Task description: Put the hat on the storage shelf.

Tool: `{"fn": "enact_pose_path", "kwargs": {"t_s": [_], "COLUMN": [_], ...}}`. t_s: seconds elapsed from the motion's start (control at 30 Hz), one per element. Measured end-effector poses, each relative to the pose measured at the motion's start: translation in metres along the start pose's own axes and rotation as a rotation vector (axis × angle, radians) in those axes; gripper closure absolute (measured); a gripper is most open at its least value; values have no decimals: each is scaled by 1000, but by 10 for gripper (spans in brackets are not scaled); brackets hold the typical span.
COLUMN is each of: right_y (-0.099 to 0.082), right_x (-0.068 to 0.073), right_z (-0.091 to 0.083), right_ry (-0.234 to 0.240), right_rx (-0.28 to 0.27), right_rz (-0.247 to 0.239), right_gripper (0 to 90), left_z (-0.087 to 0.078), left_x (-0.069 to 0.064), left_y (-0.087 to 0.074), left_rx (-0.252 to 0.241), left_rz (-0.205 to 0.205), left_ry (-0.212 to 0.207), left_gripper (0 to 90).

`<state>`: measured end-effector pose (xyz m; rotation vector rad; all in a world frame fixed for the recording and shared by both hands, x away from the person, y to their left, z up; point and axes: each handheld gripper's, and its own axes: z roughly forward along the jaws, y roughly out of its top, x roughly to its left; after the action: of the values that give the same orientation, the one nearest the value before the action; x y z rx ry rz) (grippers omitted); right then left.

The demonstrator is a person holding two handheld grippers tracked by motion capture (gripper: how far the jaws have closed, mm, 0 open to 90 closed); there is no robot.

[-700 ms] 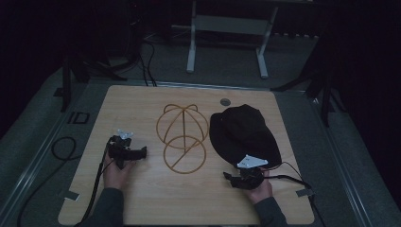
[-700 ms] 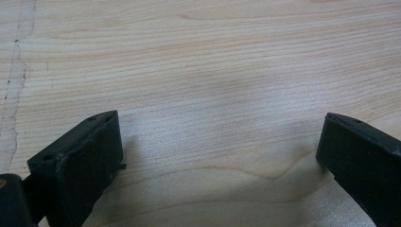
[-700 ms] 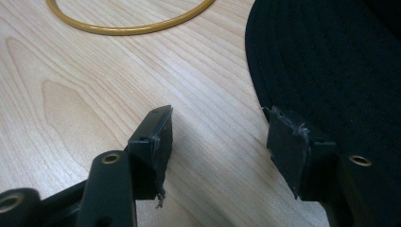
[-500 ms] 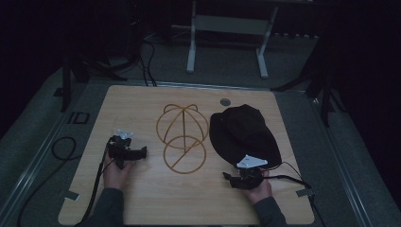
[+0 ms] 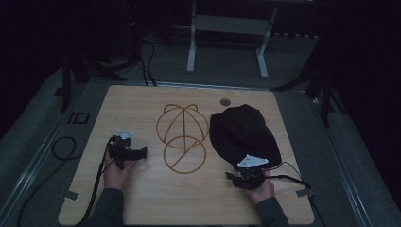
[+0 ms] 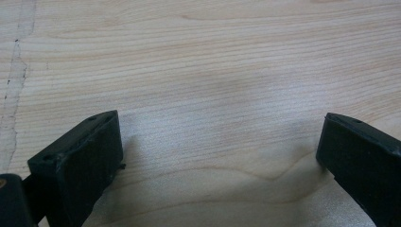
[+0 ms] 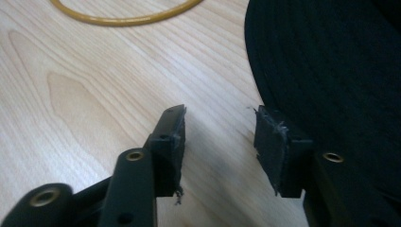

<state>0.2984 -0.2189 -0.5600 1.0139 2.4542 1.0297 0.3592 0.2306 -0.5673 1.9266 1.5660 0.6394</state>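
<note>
Black and blunt, the two jaws of the right gripper point(image 7: 220, 135) are being held partly apart over bare wood, with nothing between them; in the right gripper view one pad is standing just beside the edge of the black fabric bucket hat point(image 7: 331, 71), though whether it is touching the cloth cannot be told. In the high view this right gripper point(image 5: 232, 178) is being gripped in the person's right hand point(image 5: 260, 187) at the near edge of the hat's brim, a grey three-cornered plate point(image 5: 251, 161) riding on top and a thin black cable point(image 5: 291, 177) trailing off to the right. The black fabric bucket hat point(image 5: 243, 132) is lying flat on the right half of the pale wooden tabletop point(image 5: 142, 101). The left gripper point(image 6: 220, 156) is being kept wide open, its jaws far apart over plain wood grain with nothing between them. In the high view the left gripper point(image 5: 143, 152) is being held in the person's left hand point(image 5: 117, 171) on the left half of the table, pointing toward the centre. Between the two grippers a mustard-yellow wire hat frame point(image 5: 182, 137), made of rings and curved ribs, is lying on the wood just beside the hat's left edge; part of its lower ring point(image 7: 125, 16) is being caught at the top of the right gripper view.
</note>
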Motion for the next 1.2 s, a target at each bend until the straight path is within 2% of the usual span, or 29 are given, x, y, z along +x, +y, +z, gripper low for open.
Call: {"fn": "enact_pose_path", "kwargs": {"t_s": [0.23, 0.47, 0.7, 0.97, 1.13, 1.2], "right_y": [5, 8, 15, 35, 46, 50], "right_x": [-5, -10, -15, -10, -12, -15], "right_z": [-19, -35, -45, -52, -55, -58], "right_ry": [-5, -25, -1, -17, -5, -2], "right_rx": [23, 84, 109, 157, 168, 156], "right_rz": [-15, -72, -74, -153, -170, -164], "right_gripper": [598, 596, 623, 630, 634, 633], "left_z": [0, 0, 0, 0, 0, 0], "left_x": [0, 0, 0, 0, 0, 0], "left_y": [0, 0, 0, 0, 0, 0], "left_rx": [0, 0, 0, -2, -2, -1], "left_rz": [-1, -1, -1, -3, -3, -3], "left_ry": [1, 1, 1, 1, 1, 1], "left_gripper": [14, 14, 14, 14, 15, 14]}}
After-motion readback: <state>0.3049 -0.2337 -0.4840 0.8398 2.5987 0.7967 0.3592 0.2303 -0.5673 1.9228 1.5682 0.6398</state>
